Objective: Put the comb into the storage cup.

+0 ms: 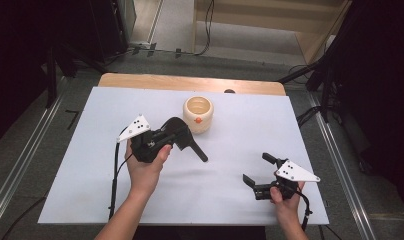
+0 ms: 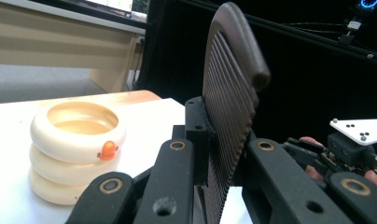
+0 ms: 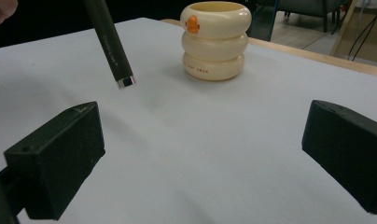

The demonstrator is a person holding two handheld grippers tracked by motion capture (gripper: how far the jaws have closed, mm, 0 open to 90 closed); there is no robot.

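Observation:
My left gripper (image 1: pixel 172 132) is shut on the wide ribbed head of a dark comb-like tool (image 2: pixel 231 79), held a little above the white table. The tool's slim handle (image 1: pixel 197 151) slants down to the right, and its silver-tipped end (image 3: pixel 125 80) hangs just over the table. A cream holder made of stacked rings, with a small orange beak (image 1: pixel 198 114) (image 2: pixel 77 149) (image 3: pixel 215 39), stands upright just behind the tool. My right gripper (image 1: pixel 257 168) (image 3: pixel 200 149) sits low near the front right of the table, open, with nothing between its fingers.
The white table top (image 1: pixel 240 130) has a wooden strip (image 1: pixel 190 82) along its far edge. Dark stands and cables (image 1: pixel 315 75) flank the table, and metal rails (image 1: pixel 20 165) run along the floor at the sides.

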